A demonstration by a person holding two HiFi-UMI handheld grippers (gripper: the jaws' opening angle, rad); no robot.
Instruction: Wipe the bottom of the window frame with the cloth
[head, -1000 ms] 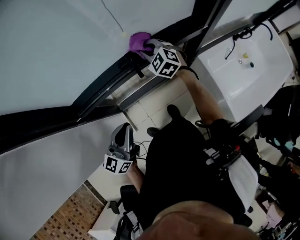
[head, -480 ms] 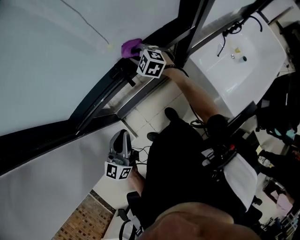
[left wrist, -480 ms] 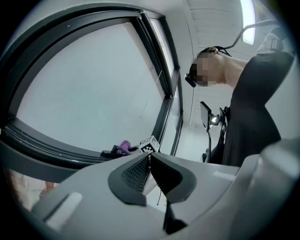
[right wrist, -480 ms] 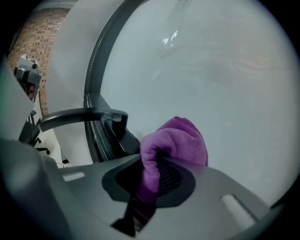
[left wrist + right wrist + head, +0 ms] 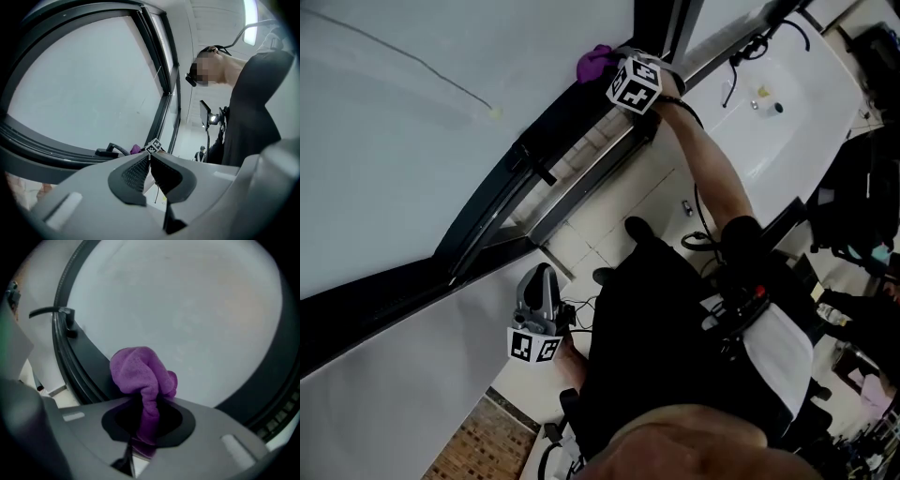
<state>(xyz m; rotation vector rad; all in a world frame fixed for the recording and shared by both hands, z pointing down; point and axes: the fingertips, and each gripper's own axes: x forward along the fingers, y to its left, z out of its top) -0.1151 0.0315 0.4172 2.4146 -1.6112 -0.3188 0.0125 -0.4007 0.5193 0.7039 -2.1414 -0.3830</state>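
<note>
At seven o'clock in the head view, your left gripper (image 5: 540,281) hangs low beside your body, its jaws pressed together on nothing. Follow the dark window frame (image 5: 546,139) up toward twelve o'clock and there's the purple cloth (image 5: 594,62), bunched against the frame's bottom rail right beside the glass. Your right gripper (image 5: 611,67) sits just past twelve, arm stretched out, jaws pinching the cloth.
</note>
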